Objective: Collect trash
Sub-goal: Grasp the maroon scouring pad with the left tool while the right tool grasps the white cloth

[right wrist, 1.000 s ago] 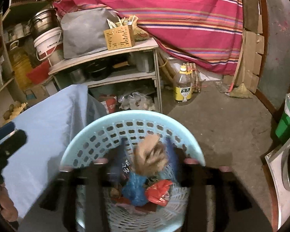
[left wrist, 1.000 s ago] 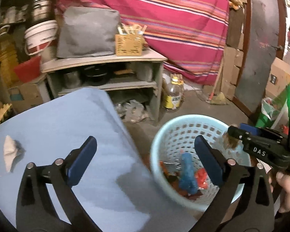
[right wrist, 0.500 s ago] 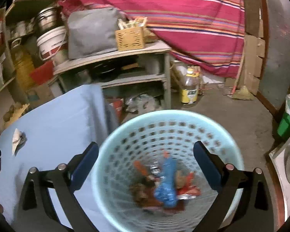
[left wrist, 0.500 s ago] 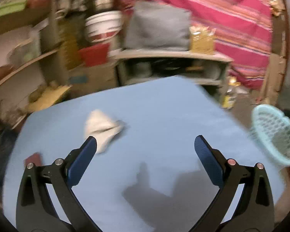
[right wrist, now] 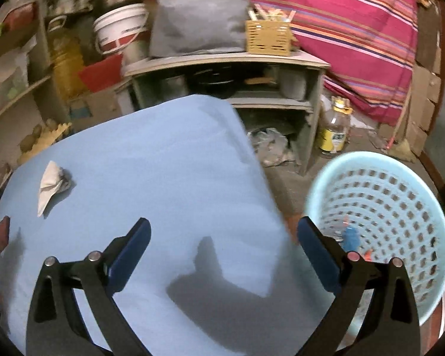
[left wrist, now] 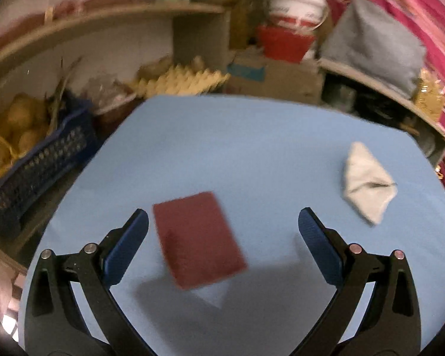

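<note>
While both tongs are held apart and empty, a dark red packet (left wrist: 198, 237) is seen on the blue tabletop (left wrist: 252, 154) just ahead of the left tongs (left wrist: 222, 231), a crumpled white paper (left wrist: 367, 184) lying off to their right; the right tongs (right wrist: 223, 243) hang over the tabletop's edge, the basket (right wrist: 379, 207) to their right.

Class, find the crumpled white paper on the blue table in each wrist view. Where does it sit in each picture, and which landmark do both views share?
Left wrist view: the crumpled white paper lies at the right, on the blue table.
Right wrist view: it lies at the far left, near the table's edge.
Shared landmark: the white bucket with red markings on the shelves behind the table.
</note>
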Action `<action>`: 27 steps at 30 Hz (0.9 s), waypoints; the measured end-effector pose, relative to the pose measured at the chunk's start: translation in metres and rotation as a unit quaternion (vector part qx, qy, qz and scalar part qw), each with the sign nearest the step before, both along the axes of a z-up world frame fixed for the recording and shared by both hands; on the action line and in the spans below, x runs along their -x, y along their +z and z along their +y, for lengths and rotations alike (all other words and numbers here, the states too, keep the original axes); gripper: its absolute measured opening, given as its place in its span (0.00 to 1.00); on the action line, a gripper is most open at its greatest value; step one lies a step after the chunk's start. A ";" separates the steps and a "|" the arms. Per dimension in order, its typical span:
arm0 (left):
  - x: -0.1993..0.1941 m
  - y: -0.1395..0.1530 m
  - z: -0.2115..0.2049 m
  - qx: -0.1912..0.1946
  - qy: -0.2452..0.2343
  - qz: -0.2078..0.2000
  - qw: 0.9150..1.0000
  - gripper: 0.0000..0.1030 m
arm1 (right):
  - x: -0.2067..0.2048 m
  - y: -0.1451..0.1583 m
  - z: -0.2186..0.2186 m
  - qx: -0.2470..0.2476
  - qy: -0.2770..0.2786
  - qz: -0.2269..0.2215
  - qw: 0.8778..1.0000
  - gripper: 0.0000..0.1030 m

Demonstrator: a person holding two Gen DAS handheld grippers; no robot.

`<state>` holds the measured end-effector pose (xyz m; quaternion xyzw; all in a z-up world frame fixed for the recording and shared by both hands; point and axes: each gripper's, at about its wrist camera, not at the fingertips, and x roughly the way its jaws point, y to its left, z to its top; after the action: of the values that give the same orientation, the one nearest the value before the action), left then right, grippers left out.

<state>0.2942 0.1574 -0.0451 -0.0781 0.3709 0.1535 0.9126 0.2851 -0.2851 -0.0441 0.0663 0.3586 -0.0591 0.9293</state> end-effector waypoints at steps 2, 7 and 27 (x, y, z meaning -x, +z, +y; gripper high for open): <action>-0.006 -0.008 0.012 0.011 0.019 0.014 1.000 0.95 | -0.007 -0.001 0.021 -0.003 0.012 -0.001 1.000 0.94; -0.014 -0.022 0.028 0.032 0.038 0.038 0.998 0.93 | -0.025 0.000 0.067 0.008 0.047 -0.001 0.999 0.94; -0.024 0.010 0.033 0.027 -0.001 -0.033 0.999 0.61 | -0.093 -0.008 0.229 0.039 0.162 0.008 0.986 0.94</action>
<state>0.3179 0.1908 -0.0353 -0.1067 0.3448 0.1396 0.9221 0.3779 -0.0562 -0.0518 -0.0290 0.3691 0.0780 0.9256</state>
